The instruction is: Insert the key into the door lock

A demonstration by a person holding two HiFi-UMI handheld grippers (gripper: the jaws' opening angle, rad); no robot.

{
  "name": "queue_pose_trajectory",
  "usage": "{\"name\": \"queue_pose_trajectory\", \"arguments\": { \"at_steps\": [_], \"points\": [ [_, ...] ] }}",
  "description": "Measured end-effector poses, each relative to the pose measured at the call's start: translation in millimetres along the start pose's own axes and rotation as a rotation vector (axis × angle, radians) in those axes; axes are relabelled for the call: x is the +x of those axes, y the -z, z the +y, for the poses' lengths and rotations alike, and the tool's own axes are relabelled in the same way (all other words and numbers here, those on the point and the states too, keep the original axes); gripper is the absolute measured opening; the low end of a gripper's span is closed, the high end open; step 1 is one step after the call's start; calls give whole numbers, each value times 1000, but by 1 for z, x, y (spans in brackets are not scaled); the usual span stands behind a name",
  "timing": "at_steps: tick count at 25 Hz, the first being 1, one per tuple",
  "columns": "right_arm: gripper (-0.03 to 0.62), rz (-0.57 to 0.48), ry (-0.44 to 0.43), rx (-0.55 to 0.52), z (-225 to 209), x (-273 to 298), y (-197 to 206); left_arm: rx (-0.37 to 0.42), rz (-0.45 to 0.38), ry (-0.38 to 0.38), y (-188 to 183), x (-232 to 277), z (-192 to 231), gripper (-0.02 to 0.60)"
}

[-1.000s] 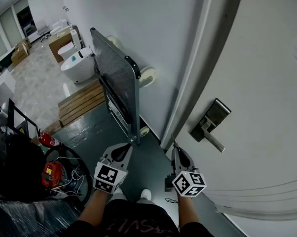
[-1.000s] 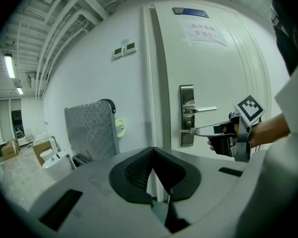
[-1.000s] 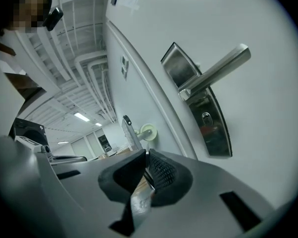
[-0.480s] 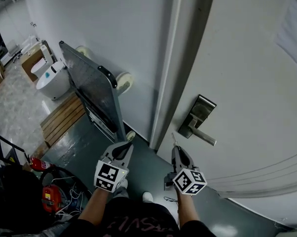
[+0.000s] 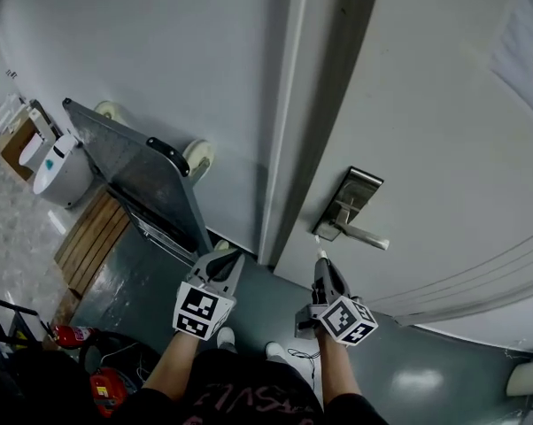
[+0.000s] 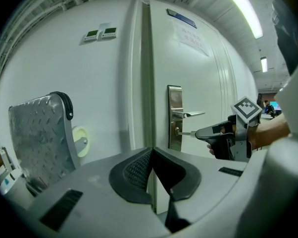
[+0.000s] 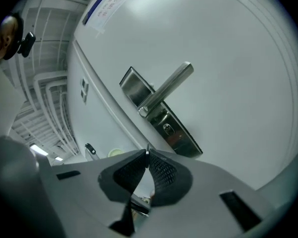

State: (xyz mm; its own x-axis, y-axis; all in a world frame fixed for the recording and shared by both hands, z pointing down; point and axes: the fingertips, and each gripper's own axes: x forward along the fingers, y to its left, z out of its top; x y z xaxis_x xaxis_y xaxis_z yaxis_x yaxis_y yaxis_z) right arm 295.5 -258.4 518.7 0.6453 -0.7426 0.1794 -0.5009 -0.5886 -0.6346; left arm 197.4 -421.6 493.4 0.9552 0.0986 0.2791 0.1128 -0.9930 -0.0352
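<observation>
- Two tongs are showing in the head view, one in each of your hands, both pointing toward the white door (image 5: 444, 131)
- Your right tongs (image 5: 320, 262) are pinching the key (image 5: 319, 254) between nearly closed jaws, and its blade is sticking out ahead of the tips toward the lock plate (image 5: 359, 197)
- Seen from the right gripper view, the key's tip is sitting close to the keyhole (image 7: 167, 129), below the lever handle (image 5: 362, 235), and is not yet entering it
- Your left tongs (image 5: 224, 257) are hanging shut with nothing between the jaws, left of the door's edge
- Beside them the folded trolley (image 5: 142, 180) is leaning against the wall (image 5: 160, 60)
</observation>
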Motion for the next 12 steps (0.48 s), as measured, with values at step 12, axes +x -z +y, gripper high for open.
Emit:
{"name": "queue_pose_trajectory", "arguments": {
  "at_steps": [12],
  "points": [
    [78, -197, 112, 310, -13, -6, -14, 39, -26, 203, -10, 35, -3, 12]
  ]
}}
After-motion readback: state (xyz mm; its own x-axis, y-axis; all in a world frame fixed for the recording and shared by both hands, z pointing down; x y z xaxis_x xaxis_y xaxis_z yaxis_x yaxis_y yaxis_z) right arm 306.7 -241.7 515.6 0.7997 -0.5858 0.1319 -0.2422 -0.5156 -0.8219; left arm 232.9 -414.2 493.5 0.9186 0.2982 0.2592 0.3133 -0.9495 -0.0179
